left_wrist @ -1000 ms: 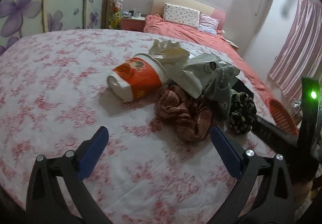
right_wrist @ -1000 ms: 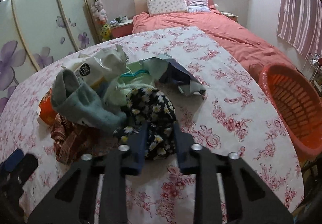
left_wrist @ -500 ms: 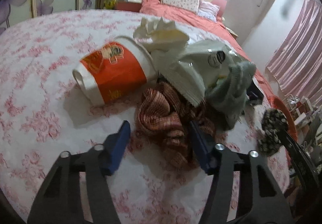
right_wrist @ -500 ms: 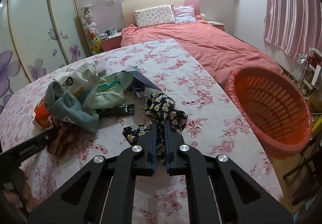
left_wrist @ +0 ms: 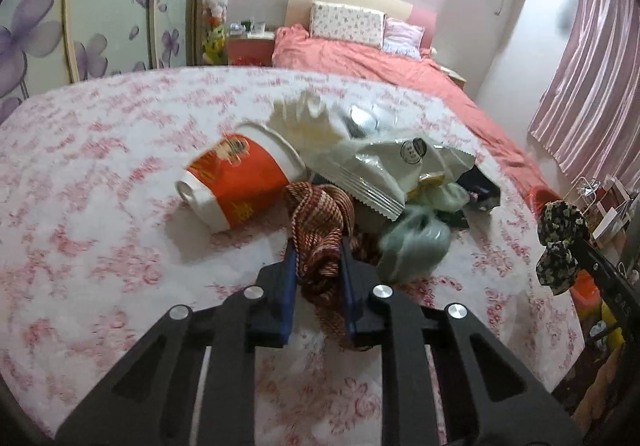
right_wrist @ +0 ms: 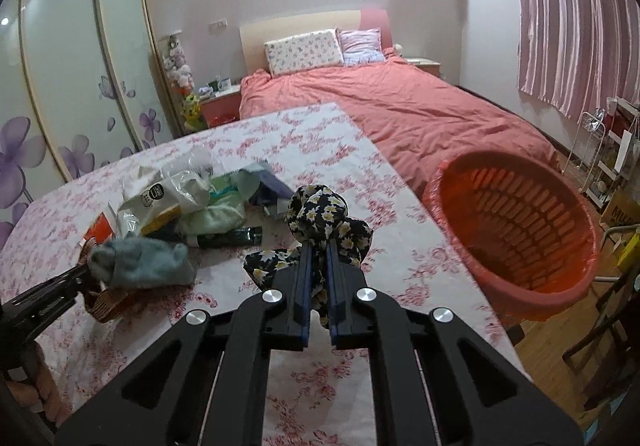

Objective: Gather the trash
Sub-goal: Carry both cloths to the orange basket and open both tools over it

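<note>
On the floral tablecloth (left_wrist: 80,205) lies a heap of trash and cloth. My left gripper (left_wrist: 318,250) has its jaws closing on a red-brown striped cloth (left_wrist: 320,221), and the pads press its bunched fold. Beside it lie an orange and white paper cup (left_wrist: 236,181) on its side, a white snack bag (left_wrist: 384,169), crumpled paper (left_wrist: 304,121) and a grey-green cloth (left_wrist: 412,242). My right gripper (right_wrist: 319,250) is shut on a black flowered cloth (right_wrist: 320,209), lifted off the table. That flowered cloth (left_wrist: 560,242) hangs at the right in the left wrist view.
An orange plastic basket (right_wrist: 516,230) stands off the table's right edge. A dark tube (right_wrist: 230,237) lies near the heap. Behind the table is a bed with a pink cover (right_wrist: 400,105), a wardrobe (right_wrist: 60,65) to the left, and curtains (right_wrist: 572,5) to the right.
My left gripper went from wide open to closed on the striped cloth. My right gripper lifted the flowered cloth off the table and carried it rightward, toward the basket.
</note>
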